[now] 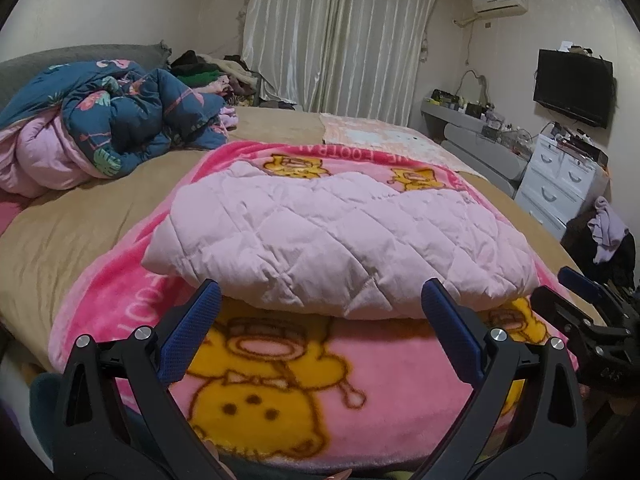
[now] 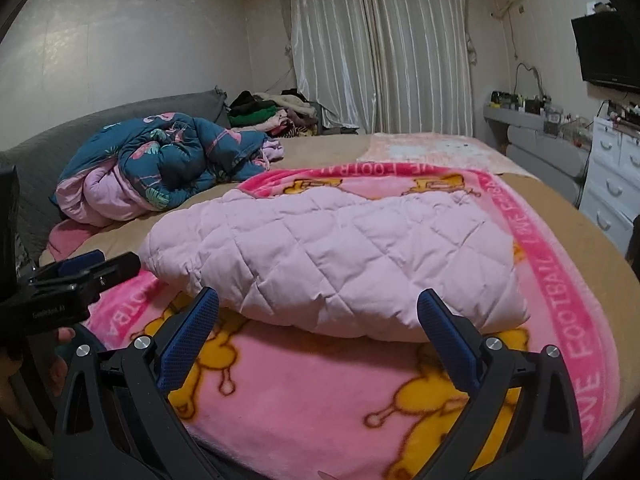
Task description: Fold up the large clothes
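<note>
A pale pink quilted garment (image 1: 332, 236) (image 2: 340, 256) lies folded into a thick pad on a bright pink fleece blanket (image 1: 280, 392) (image 2: 304, 400) printed with yellow cartoon figures. My left gripper (image 1: 320, 300) is open, its blue-padded fingertips just short of the garment's near edge, nothing between them. My right gripper (image 2: 320, 304) is open too, at the same near edge, further right. Each gripper shows in the other's view: the right one (image 1: 588, 308) at the right side, the left one (image 2: 84, 276) at the left, with a hand behind it.
A crumpled dark blue flamingo-print duvet (image 1: 112, 120) (image 2: 168, 164) lies at the bed's back left. A heap of clothes (image 1: 212, 72) sits by the curtain. A white drawer unit (image 1: 560, 180) and a wall TV (image 1: 572, 88) stand right of the tan bed (image 1: 80, 220).
</note>
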Demonstrator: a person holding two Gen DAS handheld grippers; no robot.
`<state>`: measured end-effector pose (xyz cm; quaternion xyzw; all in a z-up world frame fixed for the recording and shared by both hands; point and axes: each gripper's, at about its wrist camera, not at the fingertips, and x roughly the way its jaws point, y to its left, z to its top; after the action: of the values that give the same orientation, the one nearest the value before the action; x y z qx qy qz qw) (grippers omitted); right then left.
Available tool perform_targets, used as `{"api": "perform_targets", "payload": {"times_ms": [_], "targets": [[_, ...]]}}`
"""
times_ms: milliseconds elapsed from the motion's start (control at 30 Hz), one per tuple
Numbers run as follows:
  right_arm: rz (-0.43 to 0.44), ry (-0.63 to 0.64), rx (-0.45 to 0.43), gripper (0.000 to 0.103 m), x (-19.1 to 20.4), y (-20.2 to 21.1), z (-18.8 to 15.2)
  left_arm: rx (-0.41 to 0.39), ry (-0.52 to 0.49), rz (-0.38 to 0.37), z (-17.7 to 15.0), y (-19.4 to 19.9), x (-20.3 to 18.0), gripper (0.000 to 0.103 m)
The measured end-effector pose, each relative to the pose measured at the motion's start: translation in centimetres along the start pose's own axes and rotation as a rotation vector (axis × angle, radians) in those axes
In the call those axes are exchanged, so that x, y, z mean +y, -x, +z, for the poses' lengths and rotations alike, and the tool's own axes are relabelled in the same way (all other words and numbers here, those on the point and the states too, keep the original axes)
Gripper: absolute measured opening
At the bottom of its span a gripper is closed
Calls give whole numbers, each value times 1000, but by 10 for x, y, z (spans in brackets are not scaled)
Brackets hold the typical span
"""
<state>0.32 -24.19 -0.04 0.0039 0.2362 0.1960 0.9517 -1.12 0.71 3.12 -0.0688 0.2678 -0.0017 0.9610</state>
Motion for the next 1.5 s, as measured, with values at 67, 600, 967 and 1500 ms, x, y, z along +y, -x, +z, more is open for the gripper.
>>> {"api": "perform_targets", "payload": {"times_ms": [67, 600, 967, 1500], "targets": [[4, 1, 5, 99, 1, -2, -1, 6, -1, 4, -1, -1, -1, 94], [4, -19, 15, 99, -2, -5, -2, 23, 5, 27, -3, 0, 0, 94], [7, -17, 16, 99, -3, -4, -3, 20, 2, 34, -4, 1, -1, 94], [10, -19, 25, 99, -3, -6, -5, 20, 3, 37, -4, 1, -1, 94]]}}
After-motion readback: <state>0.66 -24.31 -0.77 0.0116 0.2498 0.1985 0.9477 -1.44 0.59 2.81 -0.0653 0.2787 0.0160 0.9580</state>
